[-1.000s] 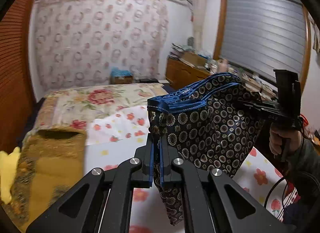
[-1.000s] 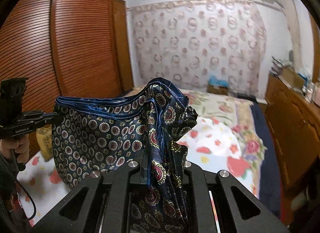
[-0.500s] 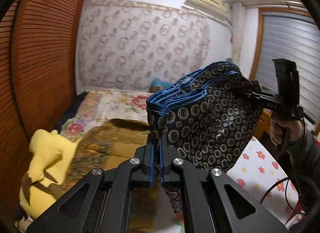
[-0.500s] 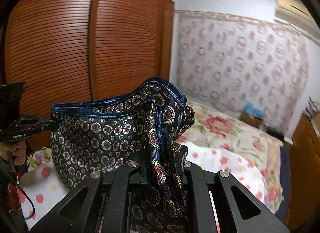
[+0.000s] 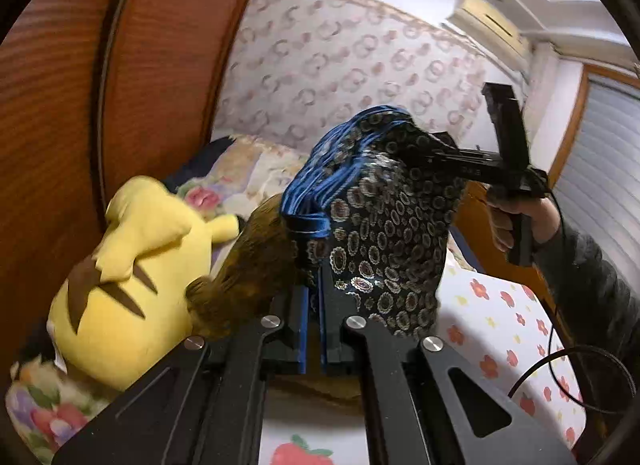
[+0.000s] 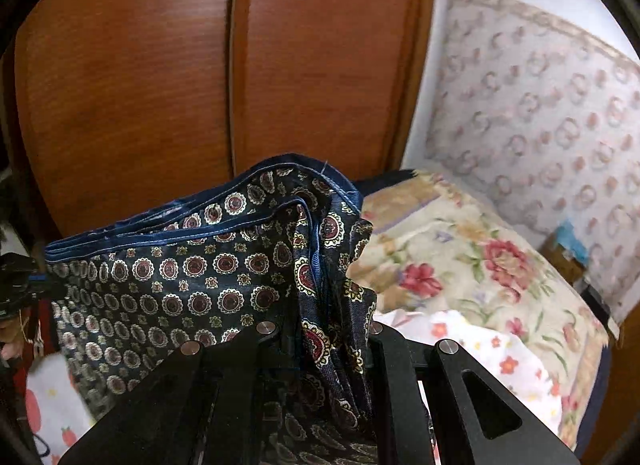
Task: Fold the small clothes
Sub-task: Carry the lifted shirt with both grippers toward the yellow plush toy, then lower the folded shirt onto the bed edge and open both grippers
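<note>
A wooden wardrobe (image 6: 160, 85) fills the upper left; the bed (image 6: 460, 249) lies lower right. My left gripper (image 5: 314, 297) and right gripper (image 6: 320, 329) each have jaws clamped on the patterned cloth (image 6: 192, 265), held mid-frame above the bed. I judge the thick bunch at the right could slip, spoiling the fold.

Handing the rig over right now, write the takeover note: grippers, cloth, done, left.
Left gripper: shut on one end of the patterned cloth.
Right gripper: shut on the other end, fabric bunched between its fingers.
Cloth: hanging in the air between both grippers, already doubled into layers, above the bed.
Done: picked up, folded at least once.
Left: lay it down, finish folding, release.
</note>
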